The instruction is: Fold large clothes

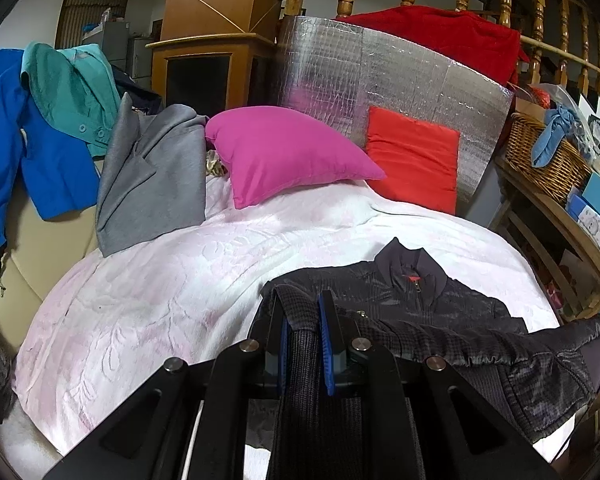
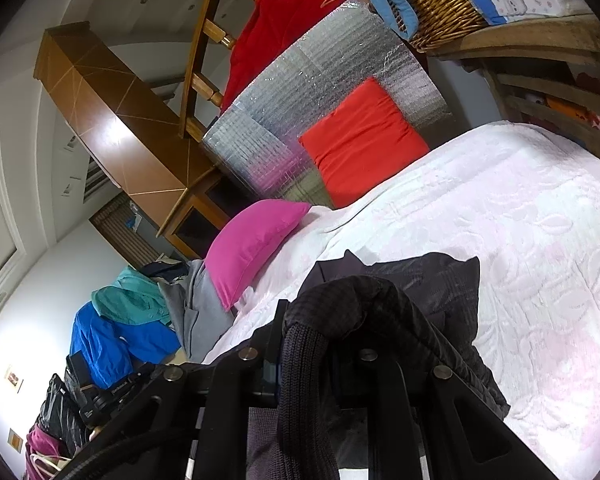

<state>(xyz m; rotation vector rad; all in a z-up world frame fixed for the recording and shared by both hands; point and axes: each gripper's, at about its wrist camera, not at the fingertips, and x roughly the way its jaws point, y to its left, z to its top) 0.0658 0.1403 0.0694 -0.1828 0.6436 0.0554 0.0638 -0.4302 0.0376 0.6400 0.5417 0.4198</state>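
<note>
While both tongs, left tongs (image 1: 304,312) and right tongs (image 2: 300,320), pinch its knit cuffs, the dark jacket (image 1: 420,300) lies on the bed (image 1: 180,280), collar toward the pillows; a wicker basket (image 1: 540,156) holds blue cloth (image 1: 552,136).

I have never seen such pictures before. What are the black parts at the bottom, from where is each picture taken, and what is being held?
Each picture comes from a camera on a hand-held grasping tool; a person carries one per hand. The black parts are the tools themselves. The left tool and the right tool are both shut on a dark quilted jacket, each pinching a ribbed knit edge. The jacket lies on a pale pink bedspread, near a magenta pillow and a red cushion.
</note>
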